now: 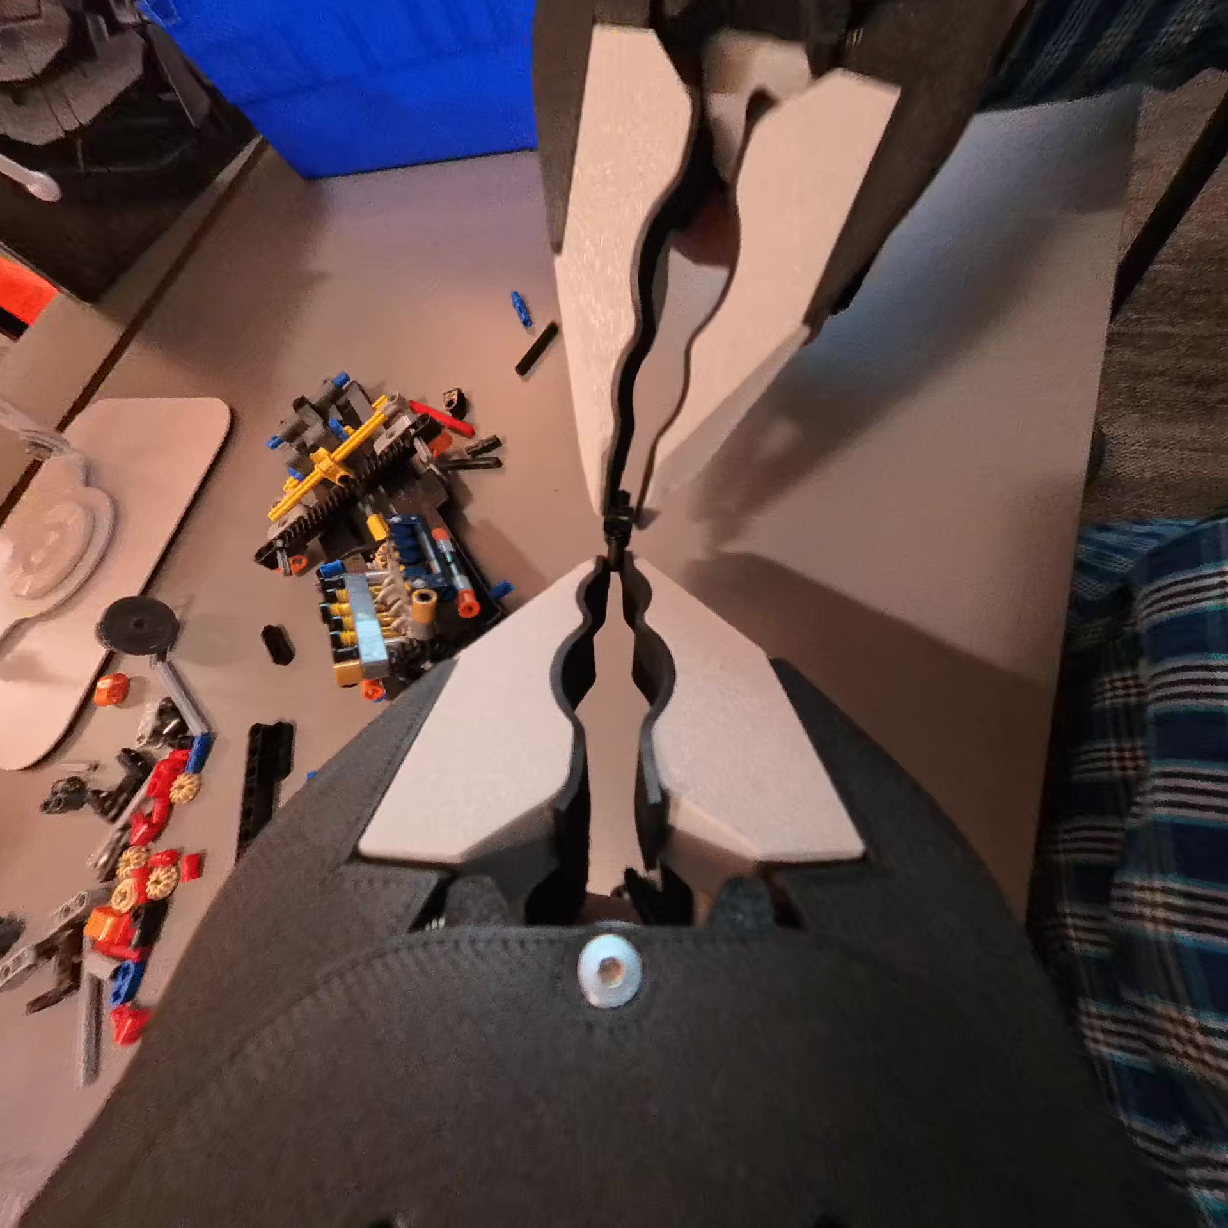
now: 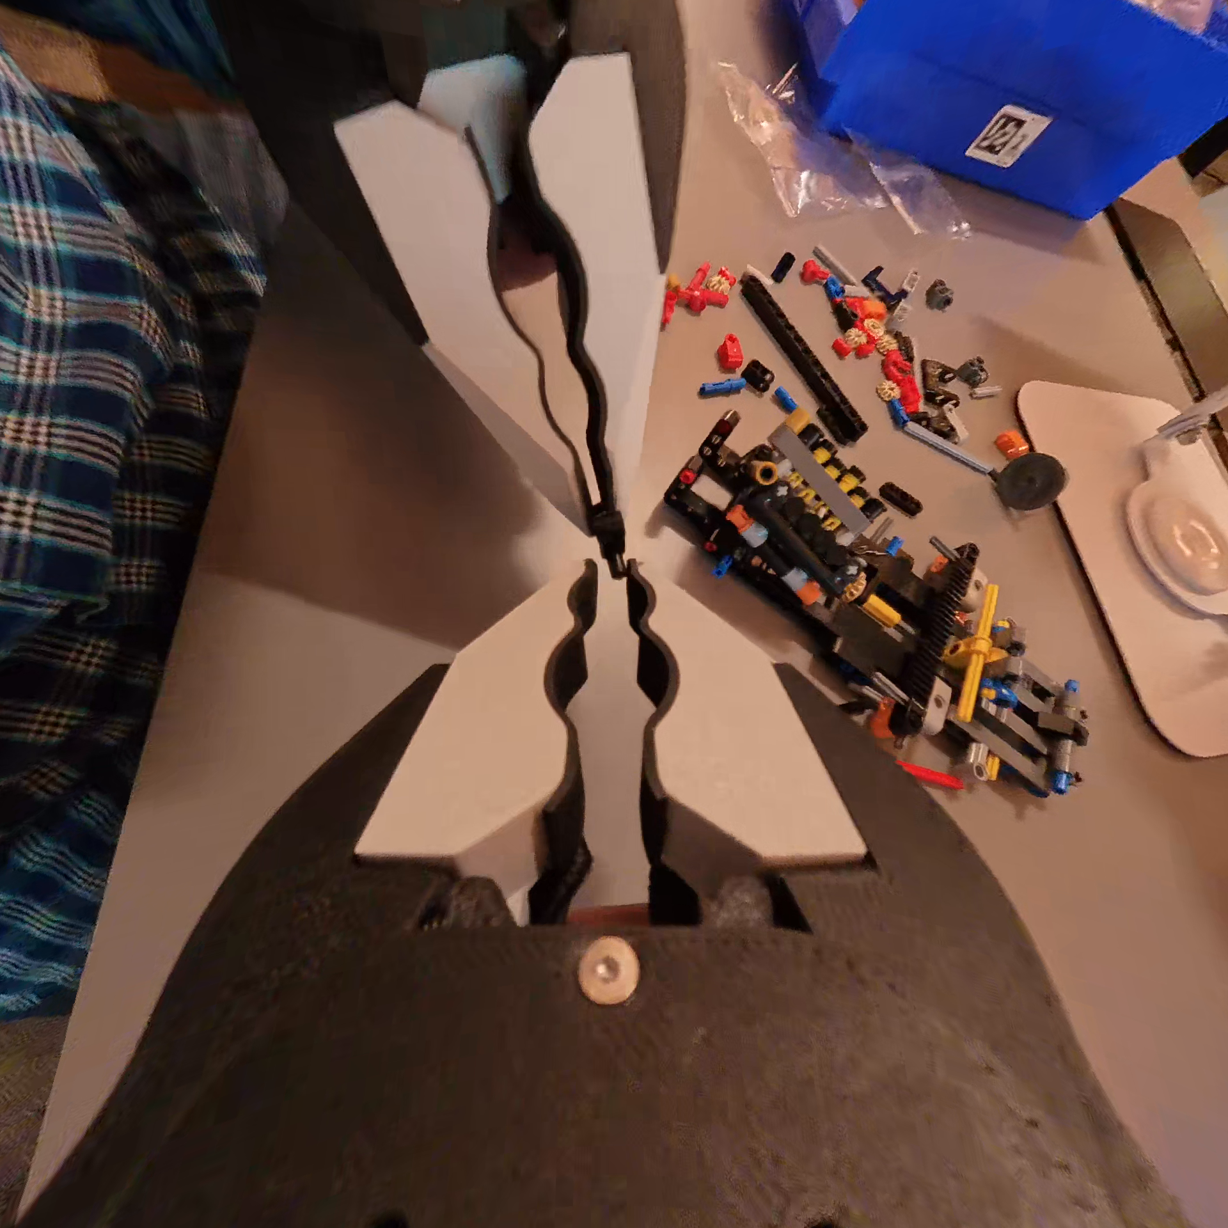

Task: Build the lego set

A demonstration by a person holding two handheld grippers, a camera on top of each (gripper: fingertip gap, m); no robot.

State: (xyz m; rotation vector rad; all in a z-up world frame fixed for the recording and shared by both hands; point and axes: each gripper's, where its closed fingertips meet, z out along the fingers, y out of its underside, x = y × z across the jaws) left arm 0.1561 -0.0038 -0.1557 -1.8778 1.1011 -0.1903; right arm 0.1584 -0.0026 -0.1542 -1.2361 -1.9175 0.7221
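My left gripper [image 1: 614, 565] and my right gripper [image 2: 616, 569] meet tip to tip above the table. Both are shut on the ends of one small black pin [image 1: 617, 529], which also shows in the right wrist view [image 2: 609, 533]. The right gripper [image 1: 622, 506] comes in from the top of the left wrist view. The left gripper [image 2: 600, 513] comes in from the top of the right wrist view. The partly built model [image 1: 372, 525], with black, grey, yellow and blue parts, lies on the table to the side [image 2: 864, 598].
Loose red, black, blue and tan pieces [image 1: 139, 850] lie by the model [image 2: 870, 339], with a long black beam [image 2: 801, 355] and a black wheel on a grey axle [image 2: 1030, 480]. A blue bin [image 2: 983, 86], a clear bag [image 2: 830, 153] and a pale mat [image 1: 133, 478] stand around. A plaid-sleeved person [image 2: 80, 399] sits close. Both grippers' tips are close together, under 4 cm apart.
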